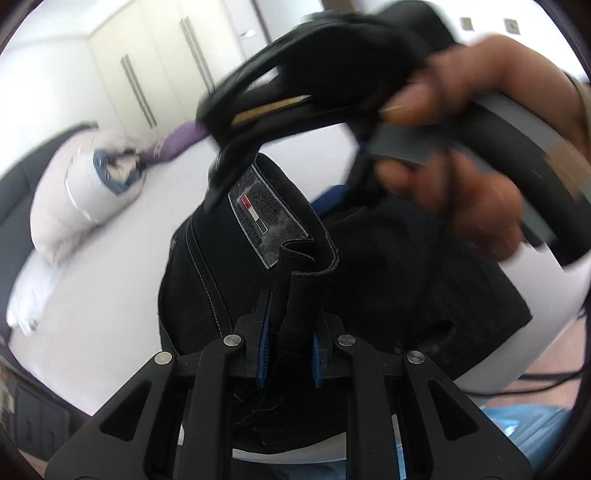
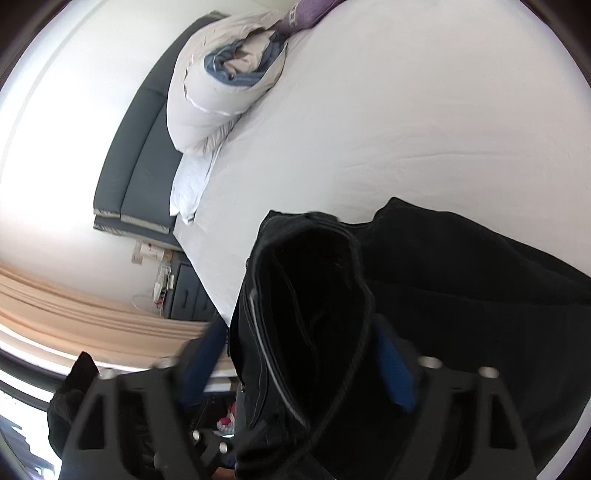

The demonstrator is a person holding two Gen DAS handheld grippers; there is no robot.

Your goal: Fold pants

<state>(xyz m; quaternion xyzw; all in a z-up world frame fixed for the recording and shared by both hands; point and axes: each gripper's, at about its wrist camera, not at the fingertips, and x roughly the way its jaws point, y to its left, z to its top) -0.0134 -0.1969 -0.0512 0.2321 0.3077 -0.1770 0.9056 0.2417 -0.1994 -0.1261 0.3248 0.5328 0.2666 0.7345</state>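
The black pants [image 1: 221, 266] hang above a white bed, with a grey brand patch [image 1: 258, 218] at the waistband. My left gripper [image 1: 290, 354] is shut on a fold of the waistband between its blue pads. My right gripper, held by a hand [image 1: 461, 155], shows blurred above the pants in the left wrist view. In the right wrist view my right gripper [image 2: 303, 362] has its blue-padded fingers [image 2: 397, 373] on either side of a thick bunch of the pants [image 2: 314, 295]. The rest of the pants [image 2: 480, 280] lies on the bed.
A white bed sheet [image 2: 406, 129] fills the area. A rolled white and blue duvet [image 2: 221, 85] and a purple cushion [image 2: 310, 11] lie at the head, by the grey headboard [image 2: 136, 166]. A wardrobe [image 1: 147, 81] stands behind. A dark nightstand [image 2: 192, 291] is beside the bed.
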